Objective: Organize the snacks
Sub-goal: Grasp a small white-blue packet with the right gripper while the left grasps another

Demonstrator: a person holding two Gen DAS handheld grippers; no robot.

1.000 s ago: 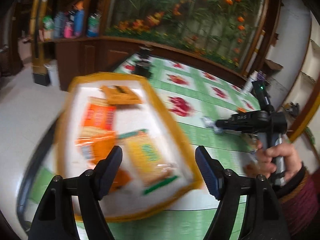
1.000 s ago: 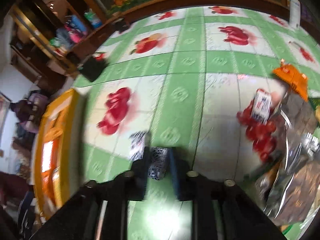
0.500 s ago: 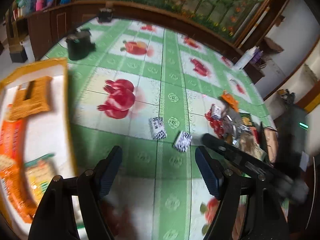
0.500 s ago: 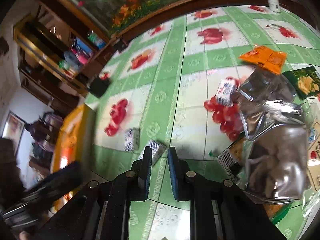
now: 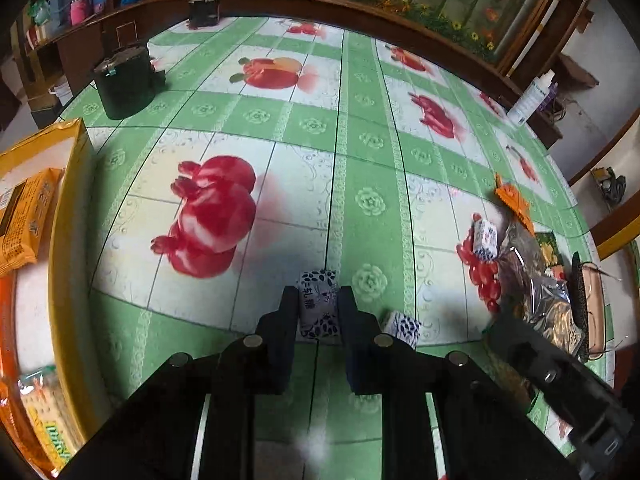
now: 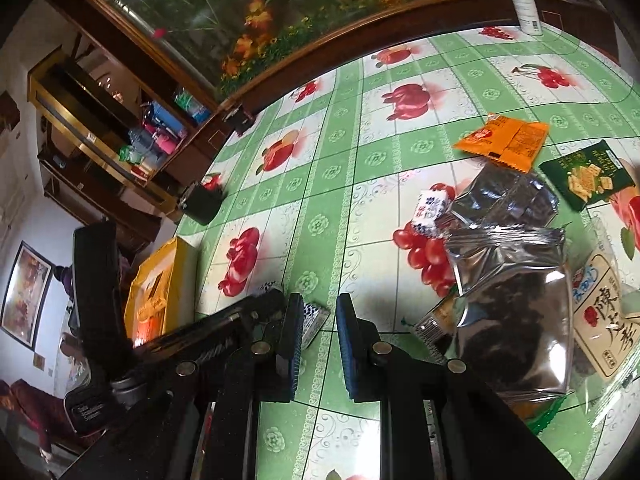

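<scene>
Downward, left gripper (image 5: 318,304) tilted steeply, clamped around the blue-patterned candy (image 5: 317,305).

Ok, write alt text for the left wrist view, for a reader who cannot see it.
The left gripper is shut on a small blue-and-white patterned candy on a green fruit-print tablecloth. A second patterned candy lies just to its right, a yellow tray of snack packets sits at the left edge, and more packets are piled at the right.

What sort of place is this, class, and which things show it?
Probably a room in a home: a table under a green fruit-print oilcloth, a wooden shelf of bottles, and a framed picture on the wall.
</scene>
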